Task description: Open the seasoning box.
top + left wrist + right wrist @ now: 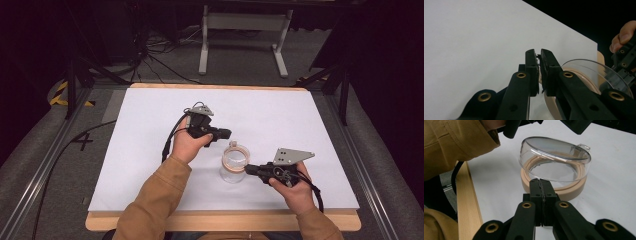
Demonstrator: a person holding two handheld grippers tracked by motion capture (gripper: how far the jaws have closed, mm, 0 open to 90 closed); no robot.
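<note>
So you have two grippers over the white table [150,165], one in each hand, and a single object between them: a clear plastic lid [233,170] with a beige ring [235,153].

Your left gripper [224,133] sits just left of the table's centre, its jaws pointing toward 3 o'clock. In the left gripper view its jaws stand almost together, with only a thin slit between the pads [536,72] and nothing held in it. Your left hand [189,142] wraps the body from below, a tan sleeve [155,197] behind it and a black cable [172,137] looping off toward 8 o'clock.

Next comes the lid, just right of centre and slightly toward you. It is one shallow, see-through round dome with a small clear tab on its rim, and it is tipped so that one edge lifts off the beige ring [554,183]. The ring is a single flat, pale tan band with a stepped inner groove, lying on the white surface.

At 4 o'clock from the lid, your right gripper [250,170] points toward 9 o'clock, its tips at the lid's edge. In the right gripper view the jaws are pressed together, and a sliver of the clear lid [554,157] rim seems pinched between them, though the contact is hard to see. Your right hand [295,187] holds the body, a grey three-cornered plate [291,156] on top.
</note>
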